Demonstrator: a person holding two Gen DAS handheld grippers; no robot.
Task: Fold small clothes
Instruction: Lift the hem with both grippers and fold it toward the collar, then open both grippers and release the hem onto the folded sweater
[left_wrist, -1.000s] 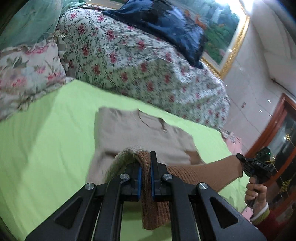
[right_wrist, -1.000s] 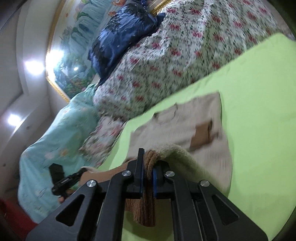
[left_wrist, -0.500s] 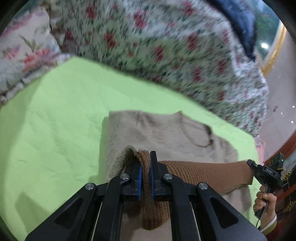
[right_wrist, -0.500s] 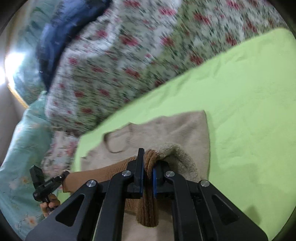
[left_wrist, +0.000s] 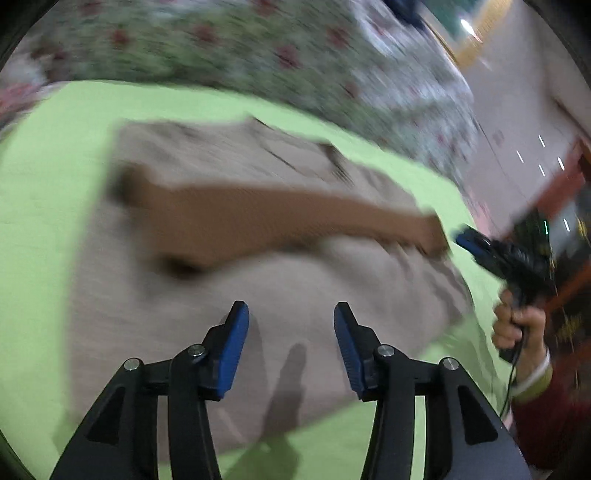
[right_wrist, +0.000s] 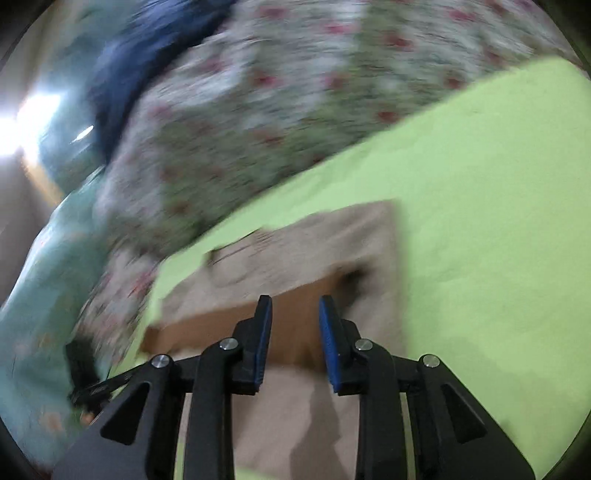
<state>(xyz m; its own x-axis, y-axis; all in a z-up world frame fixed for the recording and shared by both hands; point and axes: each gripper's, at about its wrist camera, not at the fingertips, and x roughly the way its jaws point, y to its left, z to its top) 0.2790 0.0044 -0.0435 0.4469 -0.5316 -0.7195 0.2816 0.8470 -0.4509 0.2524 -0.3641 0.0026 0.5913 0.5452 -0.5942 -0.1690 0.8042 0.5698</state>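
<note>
A small beige sweater (left_wrist: 229, 306) lies on the lime green sheet (left_wrist: 44, 192), folded over so its brown ribbed hem band (left_wrist: 266, 218) runs across it. My left gripper (left_wrist: 291, 317) is open and empty just above the beige cloth. In the right wrist view the sweater (right_wrist: 314, 243) and its brown band (right_wrist: 291, 321) lie under my right gripper (right_wrist: 295, 314), which is open and empty. The right gripper also shows in the left wrist view (left_wrist: 469, 243), at the band's right end. Both views are motion-blurred.
A floral quilt (left_wrist: 258, 51) is heaped behind the sweater, with a dark blue cushion (right_wrist: 140, 55) and a teal blanket (right_wrist: 33, 288) beyond. The person's hand (left_wrist: 517, 325) holds the right gripper at the bed's right edge.
Both grippers carried the brown hem forward over the sweater, then opened and let it go. The hem now lies across the sweater, and both grippers have drawn back.
</note>
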